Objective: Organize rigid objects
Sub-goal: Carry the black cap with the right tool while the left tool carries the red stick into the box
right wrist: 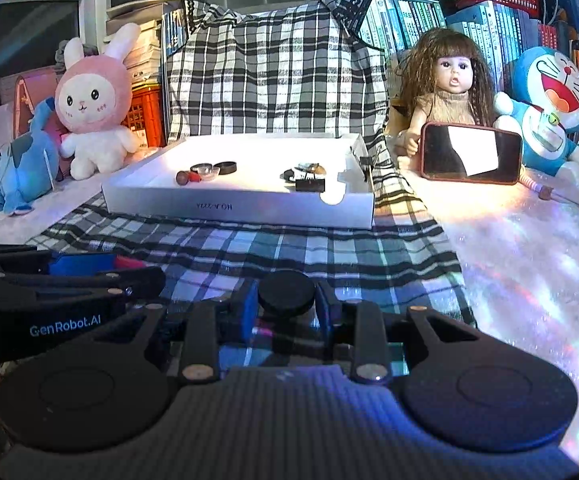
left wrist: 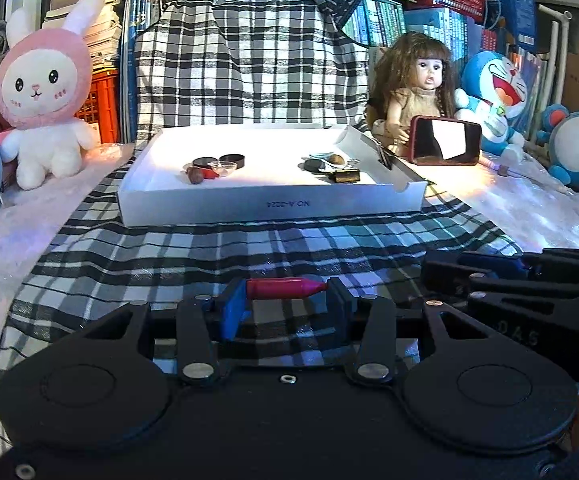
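Note:
My left gripper (left wrist: 286, 290) is shut on a red crayon (left wrist: 285, 287), held crosswise between its pads above the plaid cloth. My right gripper (right wrist: 286, 300) is shut on a black round cap (right wrist: 286, 297). Ahead lies a shallow white box (left wrist: 273, 204), also in the right wrist view (right wrist: 237, 210). Inside it, at the left, sit black round lids (left wrist: 231, 159), a clear dish and a brown nut (left wrist: 196, 176); at the right are a dark block (left wrist: 344, 176) and other small pieces. The right gripper's body (left wrist: 521, 280) shows at the left view's right edge.
A pink rabbit plush (left wrist: 45, 96) stands at the left, a doll (left wrist: 417, 92) holding a phone (left wrist: 445, 141) at the right, and blue Doraemon plushes (left wrist: 497, 92) beyond. Books and red crates line the back. Shiny plastic sheeting (right wrist: 529, 264) covers the table right of the cloth.

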Available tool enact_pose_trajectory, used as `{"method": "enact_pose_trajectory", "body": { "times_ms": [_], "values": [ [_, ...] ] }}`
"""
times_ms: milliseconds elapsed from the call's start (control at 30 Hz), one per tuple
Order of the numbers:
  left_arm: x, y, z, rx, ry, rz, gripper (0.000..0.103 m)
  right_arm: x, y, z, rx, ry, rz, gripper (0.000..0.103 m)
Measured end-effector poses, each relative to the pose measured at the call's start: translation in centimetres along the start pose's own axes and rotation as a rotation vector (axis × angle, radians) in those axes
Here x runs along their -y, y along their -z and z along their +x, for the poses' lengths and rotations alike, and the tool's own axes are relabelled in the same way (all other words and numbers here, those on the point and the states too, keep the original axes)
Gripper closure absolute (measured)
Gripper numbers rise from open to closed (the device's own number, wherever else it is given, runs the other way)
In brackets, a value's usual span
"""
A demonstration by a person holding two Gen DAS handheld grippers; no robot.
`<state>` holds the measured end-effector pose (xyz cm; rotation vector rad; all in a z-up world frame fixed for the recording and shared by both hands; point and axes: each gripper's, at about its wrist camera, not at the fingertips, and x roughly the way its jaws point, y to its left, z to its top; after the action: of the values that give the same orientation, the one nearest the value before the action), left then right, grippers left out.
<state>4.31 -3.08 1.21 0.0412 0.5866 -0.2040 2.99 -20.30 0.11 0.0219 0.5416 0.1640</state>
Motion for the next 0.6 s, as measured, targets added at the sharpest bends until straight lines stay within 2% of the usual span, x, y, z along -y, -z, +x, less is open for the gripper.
{"method": "enact_pose_trajectory", "body": {
  "times_ms": [600],
  "values": [
    [-2.0,-3.6,2.5,0.003,-0.040,-0.028,0.061,0.0,-3.4,1.8,0.012,0.020,0.018,0.066]
  ]
}}
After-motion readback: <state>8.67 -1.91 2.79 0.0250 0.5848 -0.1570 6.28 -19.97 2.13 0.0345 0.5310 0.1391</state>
